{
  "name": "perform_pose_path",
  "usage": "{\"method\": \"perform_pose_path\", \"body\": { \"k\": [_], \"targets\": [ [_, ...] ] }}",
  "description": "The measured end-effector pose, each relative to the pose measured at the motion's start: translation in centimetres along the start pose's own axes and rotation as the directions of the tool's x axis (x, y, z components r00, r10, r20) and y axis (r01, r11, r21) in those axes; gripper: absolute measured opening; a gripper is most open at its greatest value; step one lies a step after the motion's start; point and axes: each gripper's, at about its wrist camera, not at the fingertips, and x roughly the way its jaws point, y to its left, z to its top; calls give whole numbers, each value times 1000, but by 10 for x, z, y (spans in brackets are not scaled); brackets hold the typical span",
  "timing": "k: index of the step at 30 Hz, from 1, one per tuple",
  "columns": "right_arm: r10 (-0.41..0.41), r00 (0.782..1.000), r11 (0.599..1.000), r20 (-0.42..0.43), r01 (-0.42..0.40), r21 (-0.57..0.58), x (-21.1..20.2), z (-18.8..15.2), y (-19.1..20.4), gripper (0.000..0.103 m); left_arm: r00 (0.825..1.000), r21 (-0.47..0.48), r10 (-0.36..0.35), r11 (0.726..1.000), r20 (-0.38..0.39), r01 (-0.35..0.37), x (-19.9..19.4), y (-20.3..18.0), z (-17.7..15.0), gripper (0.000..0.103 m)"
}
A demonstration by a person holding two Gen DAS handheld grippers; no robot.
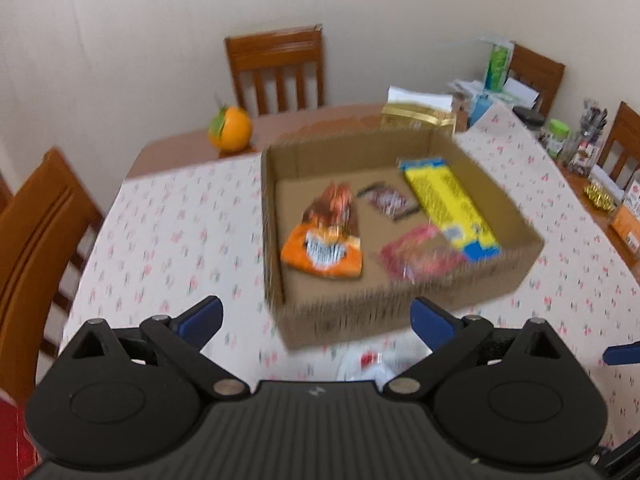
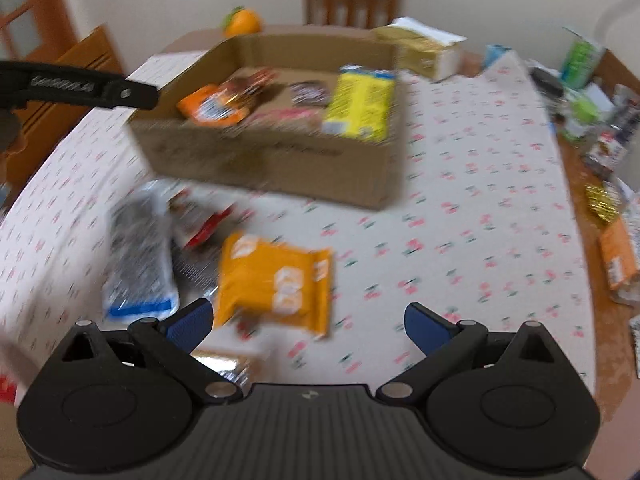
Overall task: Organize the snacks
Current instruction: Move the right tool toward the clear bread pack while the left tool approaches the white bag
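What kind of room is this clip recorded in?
Most likely a home dining room: wooden chairs surround a table under a flowered cloth, with an orange and household clutter along its edge.

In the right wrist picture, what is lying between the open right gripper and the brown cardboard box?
In the right wrist view, an orange snack packet lies on the flowered tablecloth between the right gripper and the brown cardboard box, nearer the gripper.

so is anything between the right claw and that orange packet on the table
Nothing visible. The right claw is open and empty, and the orange packet lies flat on the tablecloth just ahead of it, its top uncovered, with other wrappers only off to its left.
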Motion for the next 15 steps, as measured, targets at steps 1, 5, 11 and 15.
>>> {"method": "perform_pose_path", "body": {
  "k": [1,5,11,15],
  "targets": [
    [14,1000,1000,-3,-14,-24,1,-4,5,103,1000,-10,6,1000,-11,-6,-1,0,-6,100],
    [60,998,992,-15,-61,-107,5,-15,24,103,999,-33,34,999,-43,-35,-6,-2,-31,100],
    [112,992,975,-50,-119,-186,14,-24,46,103,997,-44,33,998,-68,-36,-10,-5,-47,100],
    [90,994,968,-62,-102,-229,24,-27,60,103,997,-44,30,998,-67,-33,-10,-7,-49,100]
  ]
}}
